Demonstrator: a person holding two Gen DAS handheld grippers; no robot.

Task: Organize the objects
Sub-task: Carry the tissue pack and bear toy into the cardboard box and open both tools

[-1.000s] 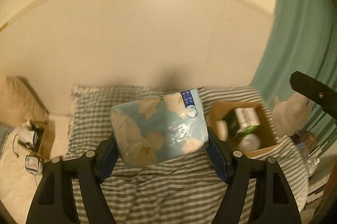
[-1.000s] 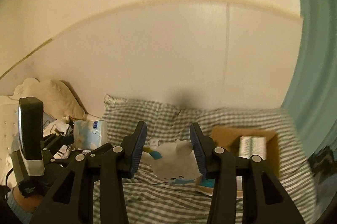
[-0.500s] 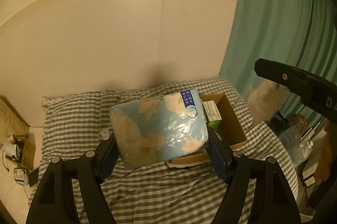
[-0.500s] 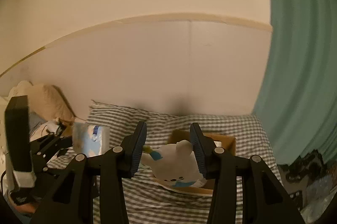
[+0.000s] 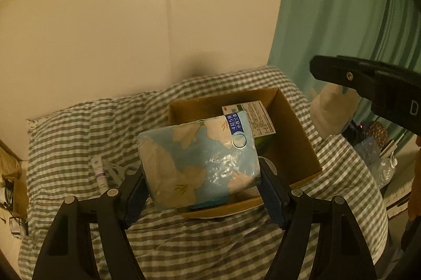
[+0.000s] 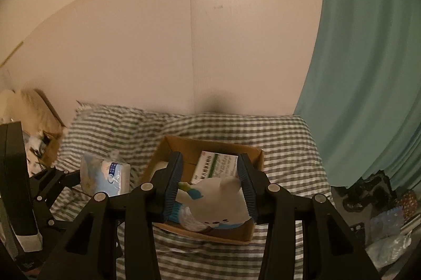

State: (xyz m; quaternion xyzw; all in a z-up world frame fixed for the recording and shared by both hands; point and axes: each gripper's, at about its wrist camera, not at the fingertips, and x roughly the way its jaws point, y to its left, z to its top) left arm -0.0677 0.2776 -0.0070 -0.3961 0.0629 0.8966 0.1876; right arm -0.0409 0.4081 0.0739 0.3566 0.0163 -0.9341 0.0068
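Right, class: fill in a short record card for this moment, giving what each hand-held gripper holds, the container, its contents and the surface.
left hand-held gripper: shut on blue tissue pack
right hand-held gripper: shut on white plush toy
container: open cardboard box
visible inside: green-and-white carton
surface: striped bedding
also on bedding: small tube

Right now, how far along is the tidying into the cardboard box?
Done: a green and white carton already lies in the cardboard box. In hand: the left claw grips a blue tissue pack, the right claw a white plush toy, both above the box. Left: releasing both, plus a small tube on the striped bedding.
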